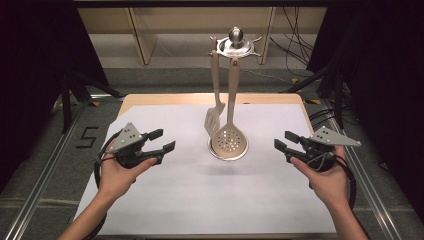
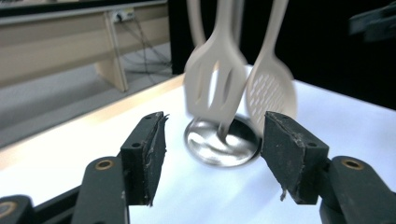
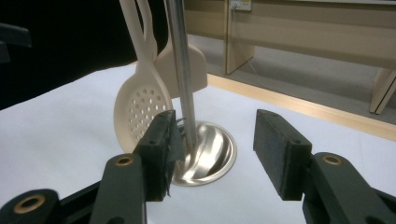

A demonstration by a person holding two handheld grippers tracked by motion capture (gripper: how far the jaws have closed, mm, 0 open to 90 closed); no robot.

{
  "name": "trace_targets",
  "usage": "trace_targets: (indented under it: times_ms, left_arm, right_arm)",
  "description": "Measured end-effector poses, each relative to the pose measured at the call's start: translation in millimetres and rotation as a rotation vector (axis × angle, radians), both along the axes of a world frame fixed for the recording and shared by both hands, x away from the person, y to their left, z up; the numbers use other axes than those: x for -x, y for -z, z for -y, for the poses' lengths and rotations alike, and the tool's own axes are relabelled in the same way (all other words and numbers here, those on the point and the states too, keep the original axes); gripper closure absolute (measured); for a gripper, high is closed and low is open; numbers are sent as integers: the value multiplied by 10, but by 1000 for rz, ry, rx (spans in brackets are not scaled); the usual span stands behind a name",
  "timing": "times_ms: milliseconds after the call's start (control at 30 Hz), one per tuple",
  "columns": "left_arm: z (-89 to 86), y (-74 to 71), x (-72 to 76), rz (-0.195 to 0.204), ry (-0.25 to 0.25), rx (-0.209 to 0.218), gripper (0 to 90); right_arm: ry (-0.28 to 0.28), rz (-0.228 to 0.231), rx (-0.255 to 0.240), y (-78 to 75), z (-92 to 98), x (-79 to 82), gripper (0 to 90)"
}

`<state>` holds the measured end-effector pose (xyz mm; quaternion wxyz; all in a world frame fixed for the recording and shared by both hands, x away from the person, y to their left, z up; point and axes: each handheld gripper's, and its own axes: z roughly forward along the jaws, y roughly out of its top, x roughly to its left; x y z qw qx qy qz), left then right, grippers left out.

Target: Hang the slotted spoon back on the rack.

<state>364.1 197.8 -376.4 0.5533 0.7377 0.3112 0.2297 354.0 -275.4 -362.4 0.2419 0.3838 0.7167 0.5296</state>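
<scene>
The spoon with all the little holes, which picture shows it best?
The high view: the beige plastic skimmer spoon hangs facing the camera, whole from handle to bowl. The right gripper view shows its holed bowl sharply, but the handle is cut off. The left gripper view shows it blurred.

A lab-style recording setup — black curtains (image 1: 30, 75) flank the white-covered table (image 1: 200, 200). Aluminium rails (image 1: 45, 165) line grey carpet, with loose cables (image 1: 295, 45) behind.

Slotted spatula (image 1: 214, 119), skimmer (image 1: 229, 141) hang on stand (image 1: 235, 42).
</scene>
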Motion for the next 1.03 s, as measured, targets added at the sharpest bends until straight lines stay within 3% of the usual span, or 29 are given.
trace_targets:
  times_ms: [300, 333, 367, 400, 433, 500, 533, 600, 633, 667, 700, 767, 833, 867, 1033]
  left_arm:
    - [-255, 452, 38, -74, -89, -29, 389]
    - [-268, 494, 41, -86, -99, -19, 388]
    - [-286, 526, 36, -82, -106, -28, 388]
    - [-298, 560, 29, -82, -108, -30, 387]
    - [-305, 593, 25, -84, -114, -29, 386]
    - [-320, 665, 9, -73, -123, -42, 386]
    - [-317, 715, 4, -78, -127, -47, 386]
    - [-308, 770, 9, -93, -136, -56, 384]
    - [-305, 785, 12, -98, -136, -57, 384]
    - [-317, 785, 6, -80, -132, -90, 383]
    - [-317, 793, 7, -82, -134, -87, 383]
    - [-319, 797, 10, -79, -139, -92, 381]
    - [-312, 812, 18, -87, -140, -85, 381]
    - [-323, 808, 14, -77, -136, -108, 381]
    - [-315, 822, 6, -76, -131, -108, 381]
  right_arm:
    - [-10, -46, 3, 71, 23, 3, 497]
    - [15, -52, -8, 91, 10, 16, 496]
    - [-6, -47, 18, 103, 32, 2, 495]
    - [-7, -55, 2, 128, 26, 4, 494]
    - [-6, -46, 23, 147, 41, -7, 494]
    - [4, -83, 13, 181, 41, 11, 493]
    - [-3, -69, 24, 200, 59, -5, 493]
    - [5, -91, 5, 245, 61, 1, 492]
    - [0, -88, 17, 264, 83, -9, 492]
    - [7, -95, 8, 284, 81, -6, 492]
    - [12, -114, 4, 295, 84, 2, 492]
    - [11, -100, 9, 330, 95, -14, 492]
    - [17, -131, -3, 333, 83, 4, 491]
    - [13, -121, 8, 344, 85, -5, 490]
    - [5, -140, -3, 351, 70, 3, 488]
